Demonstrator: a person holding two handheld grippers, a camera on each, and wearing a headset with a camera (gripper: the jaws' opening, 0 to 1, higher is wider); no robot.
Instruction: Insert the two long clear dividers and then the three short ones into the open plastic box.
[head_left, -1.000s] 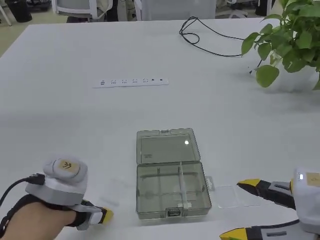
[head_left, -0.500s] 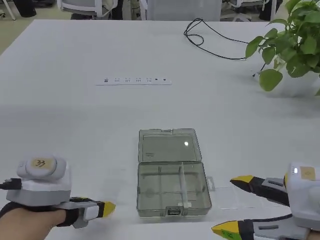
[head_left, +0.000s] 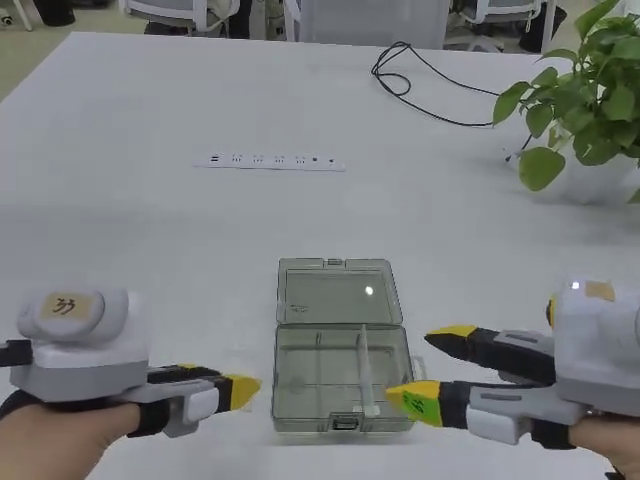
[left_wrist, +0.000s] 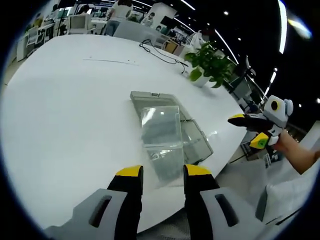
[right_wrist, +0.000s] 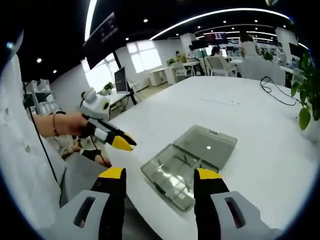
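White table (head_left: 130, 250), open-plan office behind it.

Item 1: open plastic box (head_left: 345, 385), smoky clear, near the front edge of the table at centre. Its lid (head_left: 335, 292) is laid back flat on the far side, touching the base along the hinge.

Item 2: long clear divider (head_left: 364, 365), standing upright inside the box base, right of its middle, running front to back.

Item 3: clear dividers (left_wrist: 161, 131), flat on the table just beside the box's left wall. In the left gripper view they lie straight ahead of the jaws, between that gripper and the box. Count cannot be told.

Item 4: left gripper (head_left: 240, 386), hand-held, low over the table just left of the box and level with its base, tips pointing at it. Jaws parted by a modest gap, nothing between them.

Item 5: right gripper (head_left: 430, 368), hand-held, at the box's right side, tips pointing left. The nearer tip overlaps the box's front right corner; the farther tip sits beside the right wall. Jaws spread wide, empty.

Item 6: power strip (head_left: 270, 161), well behind the box.

Item 7: black cable (head_left: 430, 90), far right of the table.

Item 8: potted plant (head_left: 585, 95), at the right edge.
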